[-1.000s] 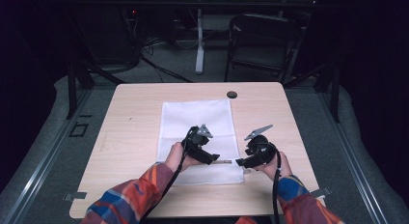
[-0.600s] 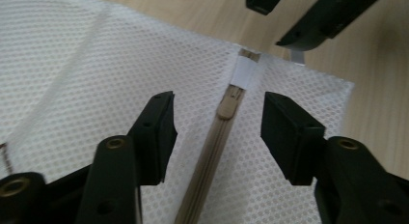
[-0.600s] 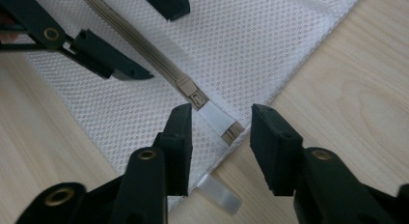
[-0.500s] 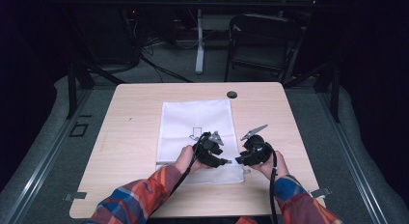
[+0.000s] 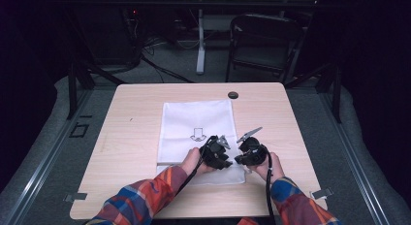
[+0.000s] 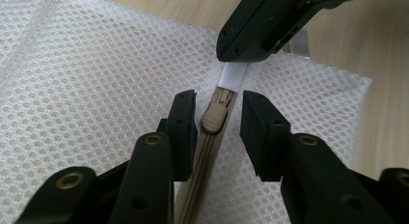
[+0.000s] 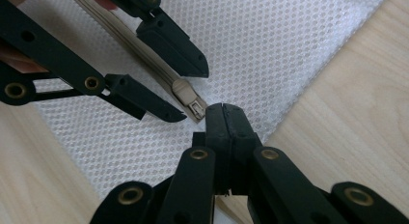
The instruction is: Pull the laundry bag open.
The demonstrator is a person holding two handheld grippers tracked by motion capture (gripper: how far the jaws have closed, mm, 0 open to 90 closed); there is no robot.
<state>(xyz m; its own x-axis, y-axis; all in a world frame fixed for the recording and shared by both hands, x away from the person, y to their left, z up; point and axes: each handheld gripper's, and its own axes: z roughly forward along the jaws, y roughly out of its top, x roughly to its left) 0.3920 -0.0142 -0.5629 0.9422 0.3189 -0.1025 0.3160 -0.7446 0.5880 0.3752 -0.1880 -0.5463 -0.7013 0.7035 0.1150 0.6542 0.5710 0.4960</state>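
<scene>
The white mesh bag [image 5: 196,137] lies flat mid-tabletop [image 5: 131,137]; the right tongs [image 7: 225,110] are clamped on its white end tab [image 6: 231,78], while the left tongs [image 6: 218,120], just closing, straddle the beige zipper pull [image 6: 214,117] without touching it. Good practice: hold the tab taut, pinch the pull squarely, draw along the zipper [image 7: 140,57]. The bag's corner lies near the tabletop's front edge, with open room beyond.

Light falls from above onto the tabletop [image 5: 145,113], which stands bright while the room from 9 through 12 to 3 o'clock sinks into near black. The high view is soft and grainy, with fine detail smeared. Both gripper views are evenly lit and free of glare; the white mesh bag [image 6: 96,74] is crisp at centre, and the nearest black links at 6 o'clock blur slightly.
</scene>
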